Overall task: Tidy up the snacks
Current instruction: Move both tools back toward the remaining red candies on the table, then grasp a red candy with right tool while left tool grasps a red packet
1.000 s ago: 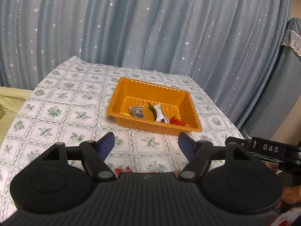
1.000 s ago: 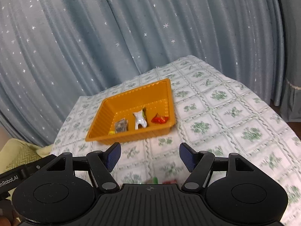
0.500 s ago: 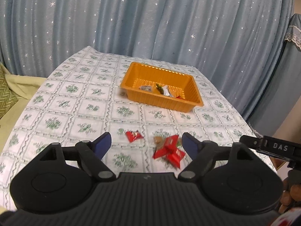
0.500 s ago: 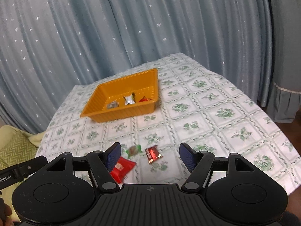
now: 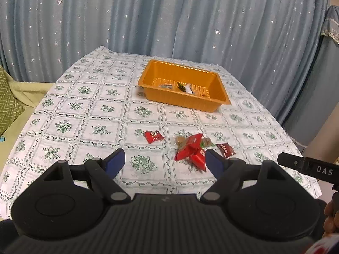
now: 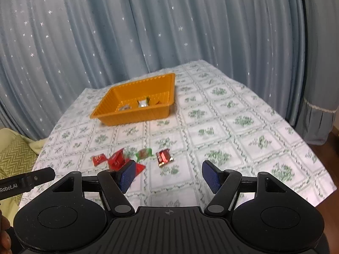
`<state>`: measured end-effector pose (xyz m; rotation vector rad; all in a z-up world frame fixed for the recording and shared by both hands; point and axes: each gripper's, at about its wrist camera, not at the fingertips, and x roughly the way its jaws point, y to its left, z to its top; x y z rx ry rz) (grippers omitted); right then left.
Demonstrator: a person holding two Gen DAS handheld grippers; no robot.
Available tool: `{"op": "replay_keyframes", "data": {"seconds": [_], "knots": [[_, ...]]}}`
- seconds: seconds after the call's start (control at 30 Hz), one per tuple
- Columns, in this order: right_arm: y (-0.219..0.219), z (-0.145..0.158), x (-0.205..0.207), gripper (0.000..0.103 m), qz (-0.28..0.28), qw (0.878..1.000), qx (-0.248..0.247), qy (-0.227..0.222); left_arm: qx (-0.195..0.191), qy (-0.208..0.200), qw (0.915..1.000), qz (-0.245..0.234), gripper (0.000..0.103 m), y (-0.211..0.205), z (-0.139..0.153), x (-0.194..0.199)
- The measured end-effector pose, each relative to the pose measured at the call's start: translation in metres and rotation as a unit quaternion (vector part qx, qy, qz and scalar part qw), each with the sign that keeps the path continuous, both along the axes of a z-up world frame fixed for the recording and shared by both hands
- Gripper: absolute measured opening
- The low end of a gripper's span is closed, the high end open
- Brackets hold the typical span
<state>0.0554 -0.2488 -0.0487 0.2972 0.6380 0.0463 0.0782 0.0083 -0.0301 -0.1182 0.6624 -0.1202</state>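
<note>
An orange tray (image 5: 220,89) (image 6: 106,105) sits at the far side of the table with a few wrapped snacks inside. Loose snacks lie on the tablecloth nearer me: a small red packet (image 5: 154,136) (image 6: 99,159), a larger red wrapper (image 5: 191,151) (image 6: 116,158), a green-and-red candy (image 5: 206,142) (image 6: 144,153), and a dark red packet (image 5: 225,149) (image 6: 164,157). My left gripper (image 5: 165,162) stands open above the table's near edge, nothing between its fingers. My right gripper (image 6: 168,174) is open too, just short of the snacks.
The table (image 5: 84,110) wears a white cloth with green flower squares. Blue star-patterned curtains (image 5: 148,21) hang behind it. A yellow-green cushion (image 5: 8,103) lies to the left. The other gripper's black bar (image 5: 309,169) pokes in at the right.
Both grippers have drawn back from the tray toward the near edge, so the tray looks smaller and the loose snacks have come into view. The left jaws stand slightly wider.
</note>
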Motion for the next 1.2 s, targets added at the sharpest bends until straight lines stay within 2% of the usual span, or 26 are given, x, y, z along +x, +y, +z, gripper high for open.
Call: {"op": "replay_keyframes", "data": {"seconds": [0.2,0.7,1.2], "knots": [[-0.002,-0.006,0.003,0.069,-0.003,1.000,0.011,0.010,0.000,0.007,0.9999,-0.007,0.081,-0.003,-0.006,0.001],[-0.002,-0.023,0.014,0.069,-0.004,1.000,-0.010,0.012,0.011,0.022,0.9995,-0.019,0.081,-0.011,-0.028,0.018],[0.007,-0.059,0.069,0.068,0.034,0.998,-0.037,0.034,0.026,0.040,0.9983,-0.034,0.080,-0.016,-0.064,0.057]]}}
